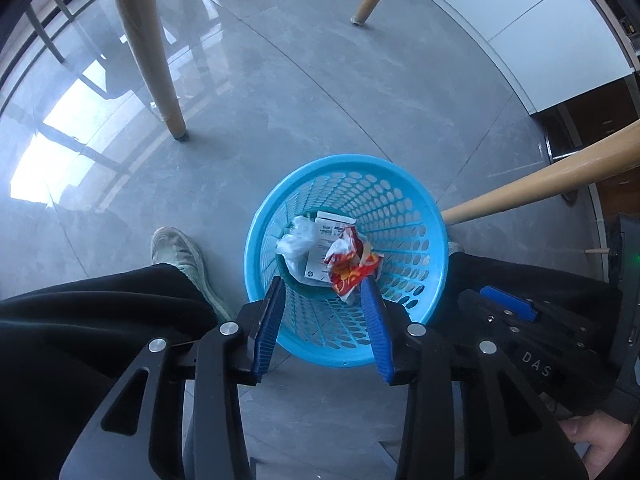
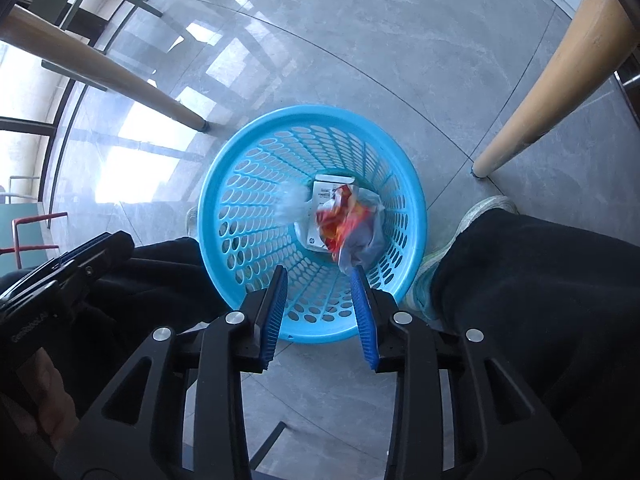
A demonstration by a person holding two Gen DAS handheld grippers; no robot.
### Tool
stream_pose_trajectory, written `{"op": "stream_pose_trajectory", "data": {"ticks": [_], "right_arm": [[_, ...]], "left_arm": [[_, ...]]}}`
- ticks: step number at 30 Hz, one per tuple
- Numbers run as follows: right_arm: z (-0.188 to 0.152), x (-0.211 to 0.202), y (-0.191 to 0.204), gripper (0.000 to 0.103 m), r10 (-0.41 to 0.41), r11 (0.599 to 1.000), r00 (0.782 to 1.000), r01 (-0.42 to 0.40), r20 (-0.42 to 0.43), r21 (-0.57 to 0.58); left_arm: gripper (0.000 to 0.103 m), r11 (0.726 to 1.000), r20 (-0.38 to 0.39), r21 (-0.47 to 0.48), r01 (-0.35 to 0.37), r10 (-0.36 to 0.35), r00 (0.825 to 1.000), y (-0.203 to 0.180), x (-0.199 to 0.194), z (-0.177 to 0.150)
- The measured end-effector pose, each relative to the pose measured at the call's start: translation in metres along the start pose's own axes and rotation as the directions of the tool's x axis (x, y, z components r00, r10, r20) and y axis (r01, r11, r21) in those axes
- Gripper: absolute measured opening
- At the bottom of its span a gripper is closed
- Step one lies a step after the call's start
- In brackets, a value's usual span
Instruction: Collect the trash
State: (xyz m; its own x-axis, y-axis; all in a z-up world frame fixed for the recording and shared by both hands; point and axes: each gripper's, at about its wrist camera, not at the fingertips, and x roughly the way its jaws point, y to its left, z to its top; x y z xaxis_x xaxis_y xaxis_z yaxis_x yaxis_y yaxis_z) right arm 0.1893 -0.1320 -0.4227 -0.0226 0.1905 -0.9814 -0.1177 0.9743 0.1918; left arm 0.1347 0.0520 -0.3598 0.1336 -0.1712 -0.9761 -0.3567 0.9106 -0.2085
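Note:
A blue perforated basket stands on the grey floor, and both grippers point down into it. Inside lie crumpled white paper, a white printed carton and a red and orange snack wrapper, which looks blurred in the right wrist view. My left gripper is open above the basket's near wall; the wrapper shows by its right fingertip, unpinched. My right gripper is open too, with a pale scrap just past its right fingertip.
Wooden furniture legs stand around the basket. A person's black trouser legs and pale shoes flank it. A white cabinet lies far right.

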Motion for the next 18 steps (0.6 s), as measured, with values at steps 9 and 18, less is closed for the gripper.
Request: {"op": "stream_pose_trajectory", "data": {"ticks": [9, 18], "right_arm": [[-0.02, -0.045, 0.015, 0.038, -0.014, 0.996, 0.995, 0.023, 0.095, -0.085], [-0.046, -0.088, 0.014, 0.046, 0.023, 0.993, 0.99, -0.006, 0.142, -0.119]], "left_arm": [[0.039, 0.999, 0.05, 0.021, -0.03, 0.029, 0.998, -0.003, -0.028, -0.015], [0.04, 1.0, 0.078, -0.024, 0.019, -0.017, 0.997, 0.003, -0.06, -0.04]]}}
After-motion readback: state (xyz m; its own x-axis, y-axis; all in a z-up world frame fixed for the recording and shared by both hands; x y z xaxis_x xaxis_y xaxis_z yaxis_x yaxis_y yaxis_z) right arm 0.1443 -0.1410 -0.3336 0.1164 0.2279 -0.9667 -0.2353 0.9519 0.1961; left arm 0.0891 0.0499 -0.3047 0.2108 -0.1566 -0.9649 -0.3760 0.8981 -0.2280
